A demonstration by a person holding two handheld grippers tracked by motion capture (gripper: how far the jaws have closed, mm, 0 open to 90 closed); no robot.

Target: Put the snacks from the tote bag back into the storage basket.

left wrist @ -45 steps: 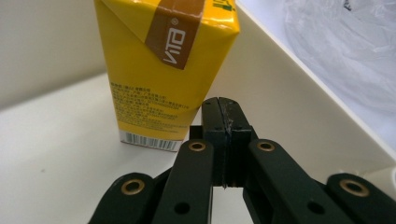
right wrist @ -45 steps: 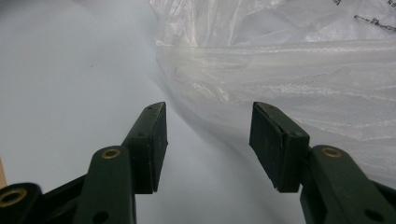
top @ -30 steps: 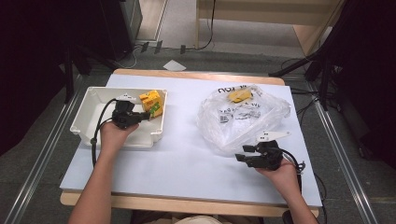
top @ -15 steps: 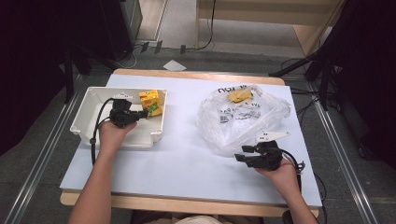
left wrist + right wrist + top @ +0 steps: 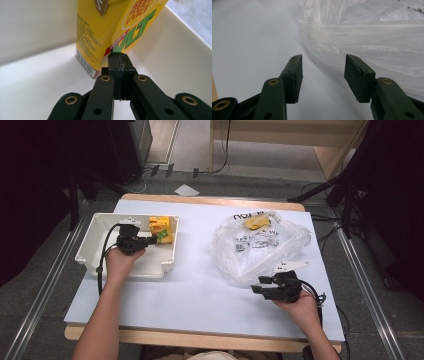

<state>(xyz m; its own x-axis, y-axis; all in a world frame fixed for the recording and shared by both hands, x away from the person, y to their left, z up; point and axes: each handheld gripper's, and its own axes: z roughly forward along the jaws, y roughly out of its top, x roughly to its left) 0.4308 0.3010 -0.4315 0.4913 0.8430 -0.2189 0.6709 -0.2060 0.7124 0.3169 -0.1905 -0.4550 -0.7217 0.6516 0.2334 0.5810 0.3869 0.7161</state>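
A yellow drink carton (image 5: 161, 227) stands in the far right corner of a white tray (image 5: 90, 242). My left gripper (image 5: 152, 240) is inside the tray, pointing right at the carton. In the left gripper view the jaws are shut with nothing between them, and the left gripper's (image 5: 118, 56) tips rest against the carton's (image 5: 107, 30) lower corner edge. My right gripper (image 5: 257, 285) lies low on the table at the near edge of a crumpled clear plastic bag (image 5: 260, 245). Its jaws stand open over bare table, with the right gripper (image 5: 323, 75) just short of the bag (image 5: 367, 35).
A yellow item (image 5: 256, 222) and printed labels lie inside the bag at the far right. The tray wall (image 5: 30, 25) closes in behind the carton. The white table top (image 5: 200, 285) ends in a wooden front edge near the person.
The left hand has shifted slightly inside the tray beside the carton. The right hand and the bag have stayed where they were.
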